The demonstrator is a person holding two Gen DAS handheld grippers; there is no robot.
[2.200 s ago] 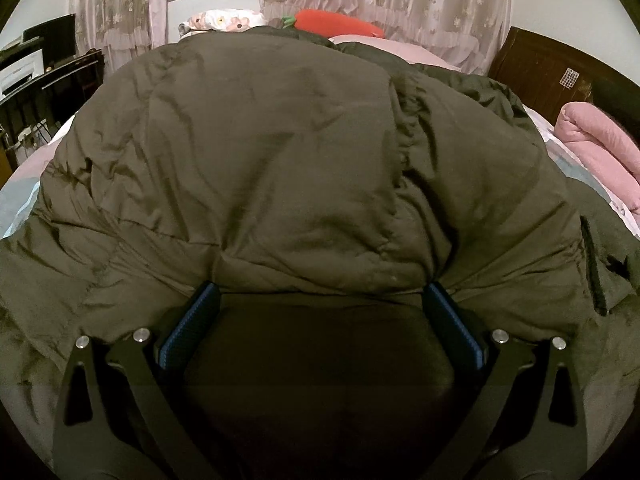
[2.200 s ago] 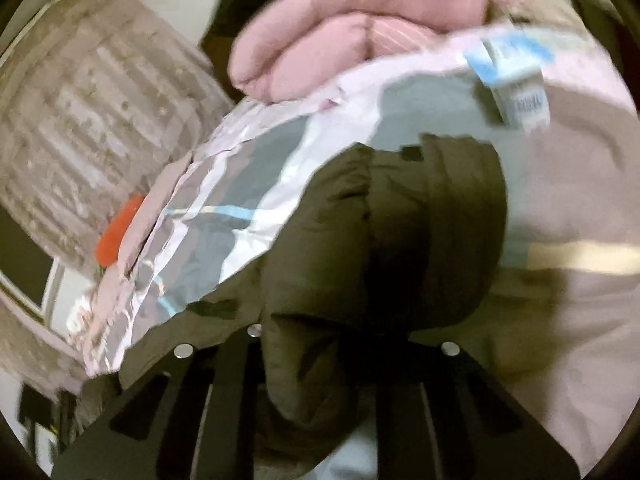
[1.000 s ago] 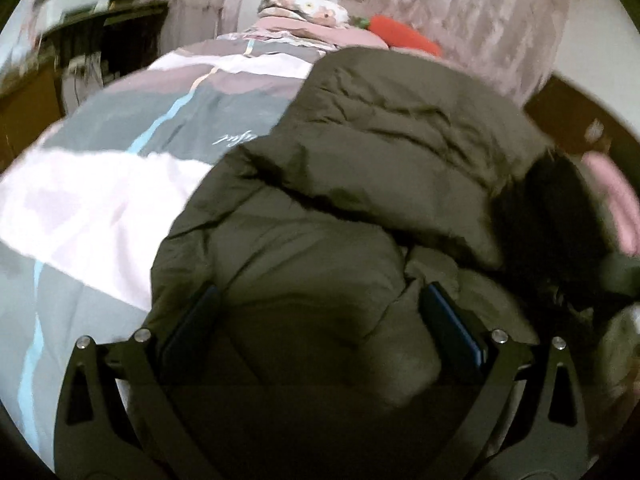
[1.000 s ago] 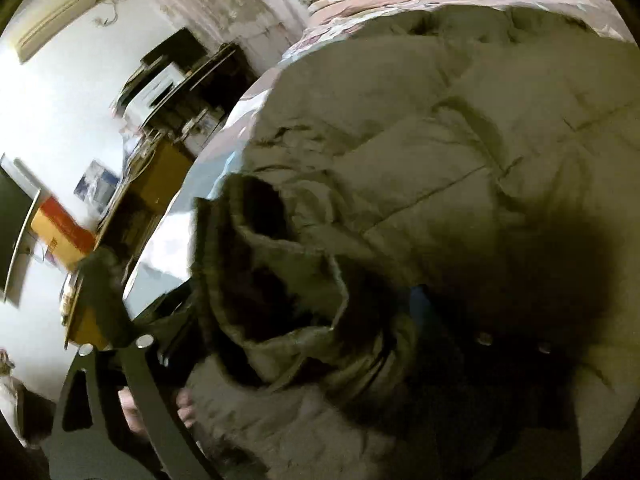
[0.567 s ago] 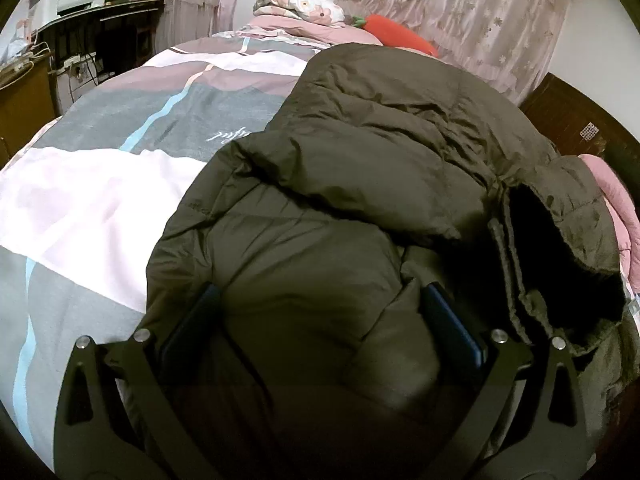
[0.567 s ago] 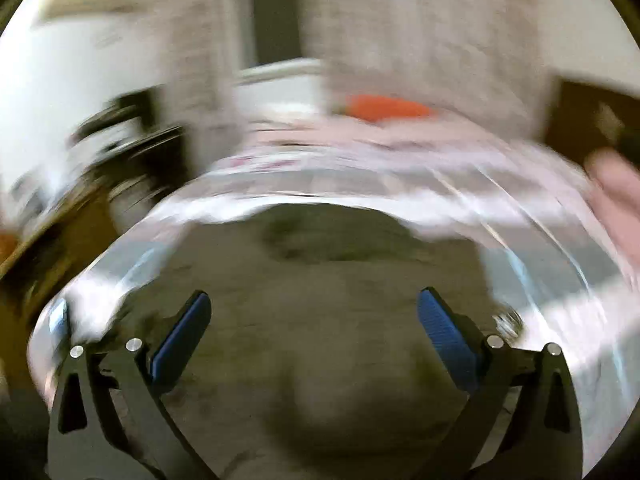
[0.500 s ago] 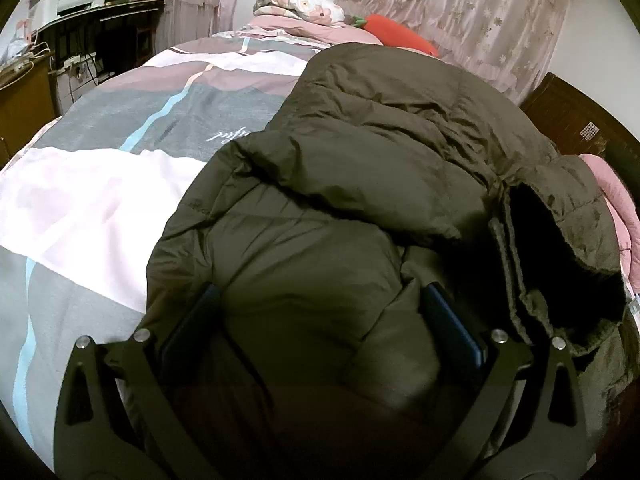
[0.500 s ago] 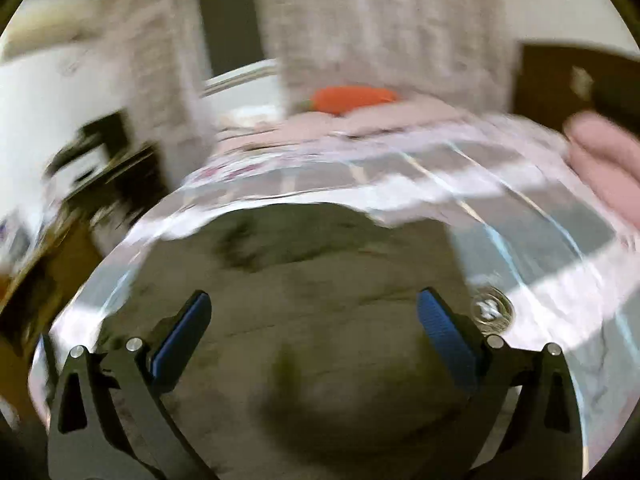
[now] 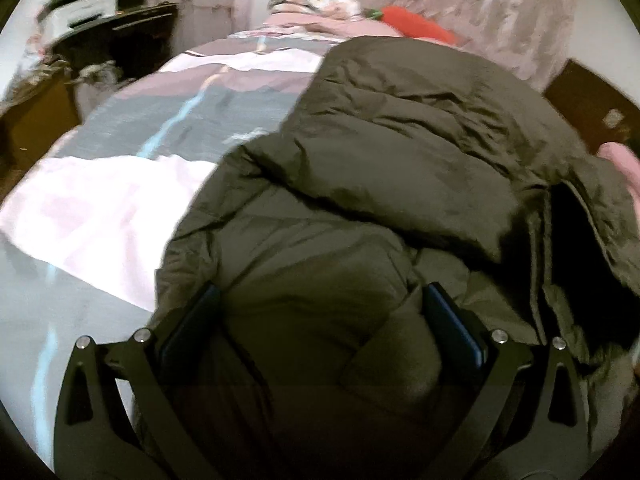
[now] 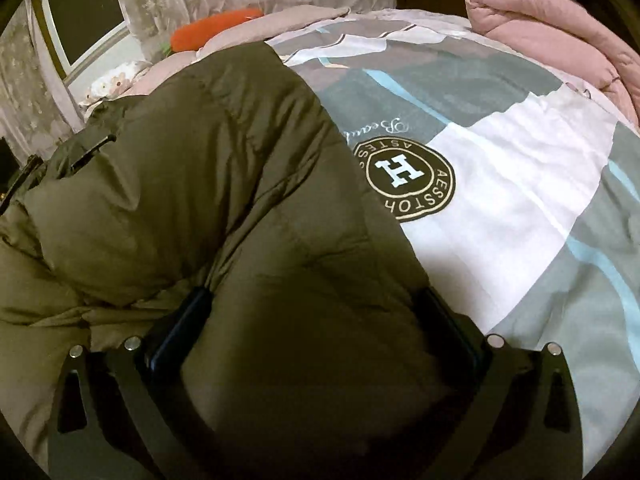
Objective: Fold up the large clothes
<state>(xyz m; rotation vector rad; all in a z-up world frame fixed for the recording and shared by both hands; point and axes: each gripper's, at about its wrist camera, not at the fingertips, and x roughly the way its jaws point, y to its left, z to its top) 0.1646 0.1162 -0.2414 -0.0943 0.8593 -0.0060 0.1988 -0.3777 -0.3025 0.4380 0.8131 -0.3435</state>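
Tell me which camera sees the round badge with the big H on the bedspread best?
The right wrist view: the badge lies sharp and whole on the bedspread, beside the coat. The left wrist view does not show it at all.

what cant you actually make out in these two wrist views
- Left wrist view: the left gripper tips sink into the olive-green puffy jacket; contact unclear.
- Left wrist view: dark furniture at top left is blurred.
- Right wrist view: jacket bulges between the right gripper fingers, covering their pads; its lower edge is cut off.

Dark olive puffer jacket [image 9: 384,184], bulky, creased, partly folded, sleeve laid across, lying on bed.
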